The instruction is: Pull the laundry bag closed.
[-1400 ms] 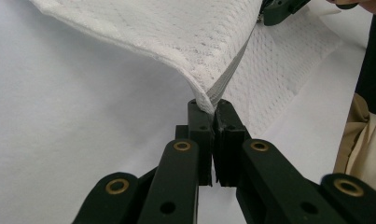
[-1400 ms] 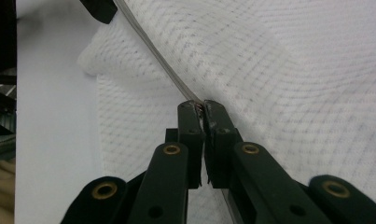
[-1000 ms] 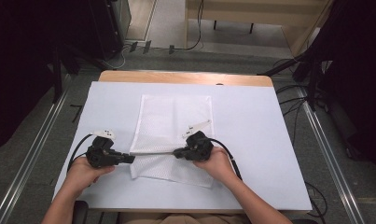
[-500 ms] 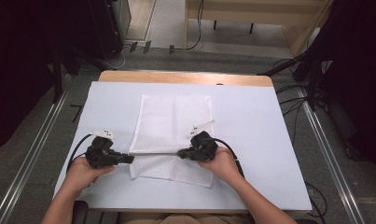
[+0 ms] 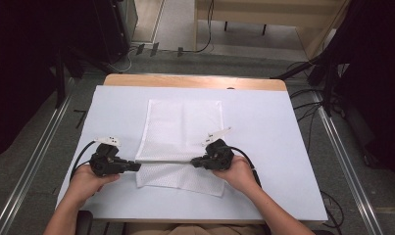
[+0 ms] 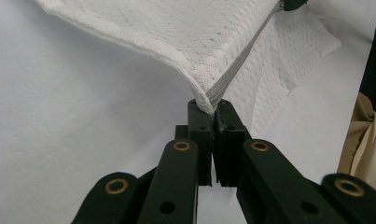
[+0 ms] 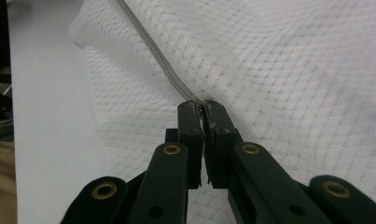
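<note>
White mesh cloth (image 5: 183,128) lay mid-table on pale table cover (image 5: 273,127), near part folded.
Left gripper (image 5: 135,166) pinched cloth's left fold corner; right gripper (image 5: 195,161) pinched right end of same edge.
Probable purpose: hold folded edge (image 5: 163,161) taut and raised, ready for carrying over.
Layer count at fold unclear; lower layer partly hidden beneath upper one.

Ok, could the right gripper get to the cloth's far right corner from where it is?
Probably not yet. The right gripper is shut on the white mesh cloth at its taut folded edge. The table toward the far right corner is bare, so it would need to release or carry the fold.
</note>
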A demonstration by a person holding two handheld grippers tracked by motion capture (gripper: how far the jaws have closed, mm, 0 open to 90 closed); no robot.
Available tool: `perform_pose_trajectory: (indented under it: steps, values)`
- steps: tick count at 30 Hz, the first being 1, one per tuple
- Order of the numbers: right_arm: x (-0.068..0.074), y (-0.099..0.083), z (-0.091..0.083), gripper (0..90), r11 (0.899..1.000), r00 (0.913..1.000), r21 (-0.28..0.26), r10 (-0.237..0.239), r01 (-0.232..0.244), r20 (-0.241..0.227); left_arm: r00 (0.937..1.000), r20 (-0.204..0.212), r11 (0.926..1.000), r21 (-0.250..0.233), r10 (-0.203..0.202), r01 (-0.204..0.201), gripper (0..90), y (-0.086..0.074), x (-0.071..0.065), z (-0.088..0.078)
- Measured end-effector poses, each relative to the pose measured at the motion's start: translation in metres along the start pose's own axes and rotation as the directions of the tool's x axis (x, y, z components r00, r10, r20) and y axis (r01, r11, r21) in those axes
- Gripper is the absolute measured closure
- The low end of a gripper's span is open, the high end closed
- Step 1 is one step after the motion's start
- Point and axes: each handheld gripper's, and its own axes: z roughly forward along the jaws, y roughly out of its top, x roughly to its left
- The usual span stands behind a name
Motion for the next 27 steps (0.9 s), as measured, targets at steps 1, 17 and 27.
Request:
perform_pose_trajectory:
  steps: [1, 17, 27]
  values:
    - [0.000, -0.001, -0.001, 88.2, 1.000, 1.0000, -0.002, -0.003, 0.003, -0.005, 1.0000, 0.005, 1.0000, 0.002, 0.000, 0.000, 88.1, 0.000, 0.000, 0.000]
    - [-0.002, -0.008, -0.009, 88.2, 1.000, 0.9999, 0.006, 0.015, -0.015, 0.001, 1.0000, 0.004, 1.0000, 0.005, -0.008, 0.008, 88.2, -0.001, 0.001, 0.000]
    - [-0.004, -0.012, -0.014, 88.2, 1.000, 0.9999, 0.010, 0.014, -0.014, 0.000, 0.9998, 0.014, 0.9998, 0.013, -0.014, 0.014, 88.2, -0.001, 0.001, 0.000]
